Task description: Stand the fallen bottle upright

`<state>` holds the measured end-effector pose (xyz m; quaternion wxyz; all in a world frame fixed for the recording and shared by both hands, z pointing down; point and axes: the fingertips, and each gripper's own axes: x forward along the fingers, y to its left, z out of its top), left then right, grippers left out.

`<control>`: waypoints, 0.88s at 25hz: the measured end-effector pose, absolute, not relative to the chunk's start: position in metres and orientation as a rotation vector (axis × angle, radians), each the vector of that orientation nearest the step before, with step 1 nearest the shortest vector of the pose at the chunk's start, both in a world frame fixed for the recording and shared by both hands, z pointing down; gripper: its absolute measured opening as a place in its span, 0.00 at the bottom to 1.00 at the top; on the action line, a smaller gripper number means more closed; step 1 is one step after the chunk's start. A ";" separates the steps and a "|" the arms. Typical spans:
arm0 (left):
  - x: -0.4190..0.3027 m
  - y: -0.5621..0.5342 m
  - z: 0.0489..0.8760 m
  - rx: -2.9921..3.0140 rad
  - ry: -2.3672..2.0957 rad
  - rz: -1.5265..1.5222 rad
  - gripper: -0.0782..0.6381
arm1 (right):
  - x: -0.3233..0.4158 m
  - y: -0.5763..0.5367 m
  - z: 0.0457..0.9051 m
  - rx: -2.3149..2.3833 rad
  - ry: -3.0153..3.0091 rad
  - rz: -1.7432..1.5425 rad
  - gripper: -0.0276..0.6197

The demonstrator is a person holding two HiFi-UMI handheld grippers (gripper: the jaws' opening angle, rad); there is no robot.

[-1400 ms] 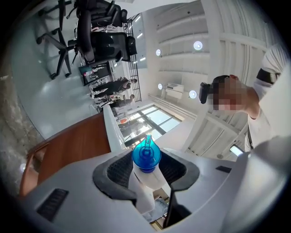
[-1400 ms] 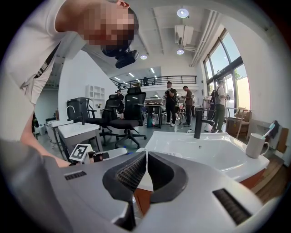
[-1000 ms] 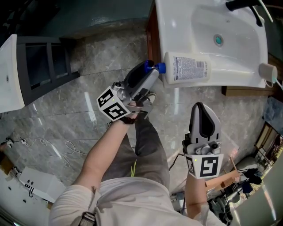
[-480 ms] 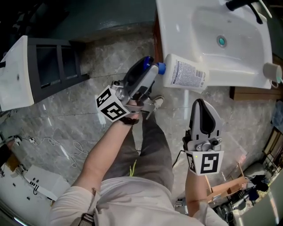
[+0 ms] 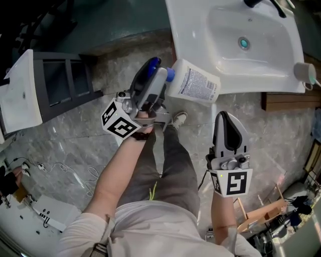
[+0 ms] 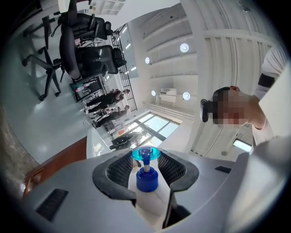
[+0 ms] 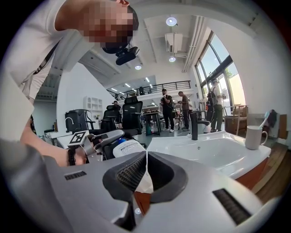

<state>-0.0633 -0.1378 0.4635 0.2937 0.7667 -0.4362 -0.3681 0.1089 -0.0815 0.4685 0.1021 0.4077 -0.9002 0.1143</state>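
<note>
The white washbasin (image 5: 261, 86) before me bears a mug (image 5: 304, 74) on its right rim and a black tap (image 5: 260, 4) at the back. The bottle (image 5: 193, 84) tilts at its front left corner, contact unclear. Loose cable (image 5: 65, 168) lies on the grey marble floor (image 5: 75, 138).

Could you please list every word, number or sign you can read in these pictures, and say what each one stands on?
No text here can be read.
Bottle label: blocks of fine print, too small to read.
Marker cubes: black-and-white square patterns only, no words or numbers.
Mug: plain white, no print visible.
</note>
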 end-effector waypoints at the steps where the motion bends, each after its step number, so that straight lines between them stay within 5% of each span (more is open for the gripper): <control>1: -0.064 -0.138 0.460 2.047 -1.166 -0.984 0.36 | 0.110 -0.081 0.466 1.205 -2.657 0.334 0.10; 22: -0.028 -0.159 0.378 2.461 -1.250 -0.777 0.34 | 0.134 -0.080 0.442 1.287 -2.640 0.305 0.10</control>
